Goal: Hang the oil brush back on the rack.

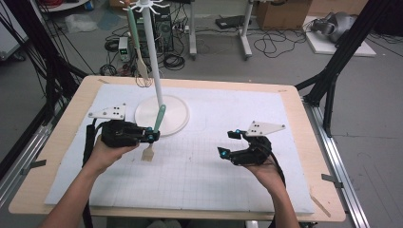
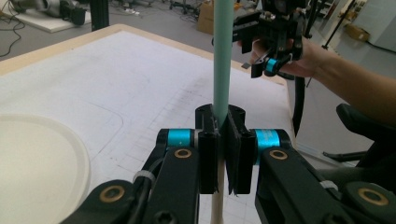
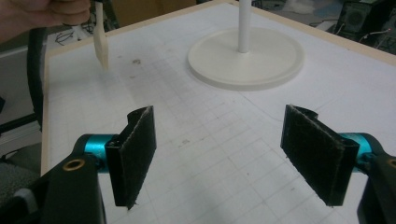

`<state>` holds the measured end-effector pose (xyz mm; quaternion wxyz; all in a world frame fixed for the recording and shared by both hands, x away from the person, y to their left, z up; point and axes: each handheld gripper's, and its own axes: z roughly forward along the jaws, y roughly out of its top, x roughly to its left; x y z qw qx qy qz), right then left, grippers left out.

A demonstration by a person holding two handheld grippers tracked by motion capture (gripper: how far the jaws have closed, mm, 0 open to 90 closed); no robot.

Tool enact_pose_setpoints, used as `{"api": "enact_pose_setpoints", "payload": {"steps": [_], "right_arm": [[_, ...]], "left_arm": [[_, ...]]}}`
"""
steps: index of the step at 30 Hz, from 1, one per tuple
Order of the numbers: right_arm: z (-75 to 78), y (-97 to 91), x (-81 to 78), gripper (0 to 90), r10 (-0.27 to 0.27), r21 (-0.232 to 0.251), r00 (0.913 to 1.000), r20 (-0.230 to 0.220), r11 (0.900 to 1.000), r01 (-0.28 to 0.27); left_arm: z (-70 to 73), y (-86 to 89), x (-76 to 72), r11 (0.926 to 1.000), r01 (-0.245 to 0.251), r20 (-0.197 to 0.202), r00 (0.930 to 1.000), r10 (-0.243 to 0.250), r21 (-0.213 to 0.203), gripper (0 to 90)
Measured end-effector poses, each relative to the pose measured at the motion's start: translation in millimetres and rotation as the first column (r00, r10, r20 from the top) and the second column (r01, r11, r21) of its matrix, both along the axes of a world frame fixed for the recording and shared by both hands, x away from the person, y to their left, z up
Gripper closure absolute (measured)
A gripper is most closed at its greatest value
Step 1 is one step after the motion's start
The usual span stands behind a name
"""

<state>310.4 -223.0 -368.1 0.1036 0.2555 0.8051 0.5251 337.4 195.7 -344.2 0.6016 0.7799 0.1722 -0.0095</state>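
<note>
The green-handled brush (image 1: 155,130) is clamped upright by the left gripper (image 1: 151,137), ready for hanging on the rack (image 1: 153,52) at twelve o'clock; the right gripper (image 1: 228,144) is held wide open and empty.

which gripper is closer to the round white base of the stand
Left. The left gripper, shut on the green-handled utensil, sits at the edge of the stand base; the right gripper is open, farther away across the mat.

- The left gripper (image 2: 223,154) is hiding the middle of the mint-green-handled, cream-bladed spatula (image 2: 222,56).
- The top edge is cutting off the white pole stand (image 3: 246,56).
</note>
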Motion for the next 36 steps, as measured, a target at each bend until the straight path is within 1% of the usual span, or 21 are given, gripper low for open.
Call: {"api": "enact_pose_setpoints", "payload": {"steps": [2, 9, 12, 14, 18, 21, 22, 23, 25, 26, 28, 30, 32, 36], "right_arm": [[-2.0, -1.7, -1.2, 25.3, -0.01, -0.003, 0.9999, -0.006, 0.9999, 0.01], [-4.8, -6.1, -2.1, 24.7, -0.024, -0.008, 0.9997, -0.002, 0.9997, 0.024], [-5.1, -7.0, -2.1, 24.3, -0.024, -0.01, 0.9997, 0.0, 0.9997, 0.024], [-5.7, -7.4, -1.6, 24.0, -0.026, -0.019, 0.9996, 0.004, 0.9995, 0.026], [-6.5, -8.5, -1.1, 23.7, -0.029, -0.02, 0.9996, -0.005, 0.9994, 0.029], [-6.7, -9.0, -0.7, 23.5, -0.034, -0.021, 0.9994, -0.004, 0.9992, 0.034], [-6.8, -9.2, -0.6, 23.4, -0.036, -0.02, 0.9994, -0.004, 0.9992, 0.035], [-6.9, -9.3, -0.4, 23.3, -0.035, -0.018, 0.9994, -0.003, 0.9992, 0.035], [-7.3, -9.7, -0.1, 23.2, -0.033, -0.02, 0.9994, -0.001, 0.9993, 0.033], [-7.5, -9.9, -0.4, 23.0, -0.037, -0.021, 0.9993, -0.01, 0.9991, 0.037], [-8.3, -10.6, 0.7, 22.7, -0.038, -0.023, 0.9993, -0.003, 0.999, 0.037], [-8.9, -11.4, 0.6, 22.4, -0.041, -0.026, 0.9991, -0.008, 0.9988, 0.041], [-9.2, -12.9, 0.2, 22.3, -0.047, -0.024, 0.9987, -0.016, 0.9986, 0.047], [-9.6, -14.1, 0.6, 22.0, -0.054, -0.02, 0.9984, -0.018, 0.9984, 0.053]], "left_arm": [[2.3, 2.1, 0.8, 1.0, -0.001, 0.004, 1.0, 0.001, -0.008, 84.2], [14.4, 4.7, 3.1, 0.9995, -0.013, 0.011, 0.9998, 0.014, -0.028, 84.2], [18.6, 6.3, 7.4, 0.9994, -0.019, 0.011, 0.9997, 0.019, -0.029, 84.2], [21.7, 7.9, 10.1, 0.9988, -0.02, 0.006, 0.9998, 0.02, -0.045, 84.2], [31.2, 9.4, 14.4, 0.9981, -0.023, 0.012, 0.9996, 0.024, -0.058, 84.2], [38.2, 9.6, 18.2, 0.9971, -0.024, 0.012, 0.9996, 0.025, -0.072, 84.2], [38.2, 9.6, 18.2, 0.9971, -0.024, 0.012, 0.9996, 0.025, -0.072, 84.2], [42.8, 9.8, 20.6, 0.9971, -0.024, 0.017, 0.9995, 0.026, -0.071, 84.2], [46.7, 9.6, 22.7, 0.9966, -0.02, 0.015, 0.9997, 0.022, -0.08, 84.2], [47.8, 9.8, 24.1, 0.9959, -0.02, 0.015, 0.9996, 0.022, -0.088, 84.2], [49.5, 10.7, 27.2, 0.9953, -0.02, 0.01, 0.9997, 0.021, -0.094, 84.2], [51.3, 12.4, 29.3, 0.9952, -0.017, 0.012, 0.9998, 0.018, -0.096, 84.2], [53.1, 13.3, 29.9, 0.9945, -0.017, 0.011, 0.9998, 0.018, -0.104, 84.2], [56.0, 13.7, 30.9, 0.9934, -0.018, 0.01, 0.9998, 0.019, -0.113, 84.2]]}}
